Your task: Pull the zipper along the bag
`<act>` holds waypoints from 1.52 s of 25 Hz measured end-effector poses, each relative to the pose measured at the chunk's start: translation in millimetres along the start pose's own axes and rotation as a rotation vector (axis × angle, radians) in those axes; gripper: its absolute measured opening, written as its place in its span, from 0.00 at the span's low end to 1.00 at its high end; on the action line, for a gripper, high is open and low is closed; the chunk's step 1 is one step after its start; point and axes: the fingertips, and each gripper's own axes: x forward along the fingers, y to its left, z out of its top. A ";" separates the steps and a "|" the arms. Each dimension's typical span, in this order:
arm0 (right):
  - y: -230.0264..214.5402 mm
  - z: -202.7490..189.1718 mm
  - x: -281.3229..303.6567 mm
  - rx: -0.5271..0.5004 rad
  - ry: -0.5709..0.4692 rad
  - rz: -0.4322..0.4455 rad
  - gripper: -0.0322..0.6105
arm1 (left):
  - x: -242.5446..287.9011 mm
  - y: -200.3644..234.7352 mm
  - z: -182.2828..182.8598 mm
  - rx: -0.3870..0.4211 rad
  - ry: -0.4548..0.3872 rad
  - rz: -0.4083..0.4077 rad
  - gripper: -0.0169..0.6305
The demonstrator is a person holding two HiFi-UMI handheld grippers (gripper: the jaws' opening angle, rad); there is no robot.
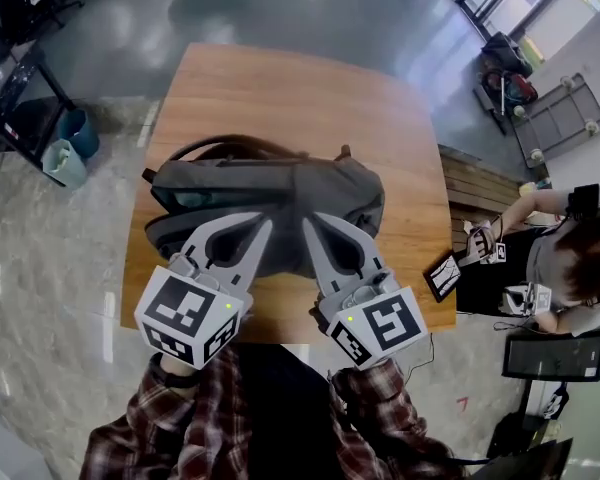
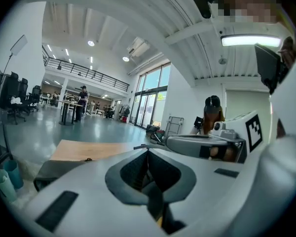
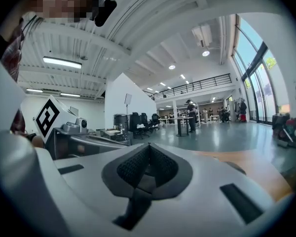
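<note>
While left gripper and right gripper jaws press together, empty, grey bag slumped on wooden table.

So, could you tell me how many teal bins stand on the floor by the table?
2, both on the floor left of the table in the head view: a darker bin and a paler bin right beside it. Others may be hidden.

Held side by side, near level, pointing away from the body: left gripper and right gripper. Tips angle toward each other, close but apart. Both sets of jaws pressed together, nothing between. Forearms in plaid sleeves behind.
</note>
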 end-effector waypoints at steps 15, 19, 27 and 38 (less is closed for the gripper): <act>-70.3 -36.7 36.1 -0.519 0.640 0.481 0.38 | 34.1 17.2 -21.7 -0.050 0.100 -0.097 0.04; -91.0 -52.1 47.1 -0.660 0.840 0.590 0.41 | 40.2 22.5 -28.9 -0.058 0.136 -0.112 0.04; -92.7 -87.9 67.1 -0.748 1.123 0.759 0.42 | 56.3 14.4 -39.0 -0.021 0.218 -0.204 0.04; -99.0 -106.7 75.7 -0.717 1.157 0.776 0.23 | 63.6 23.5 -54.8 0.028 0.307 -0.190 0.04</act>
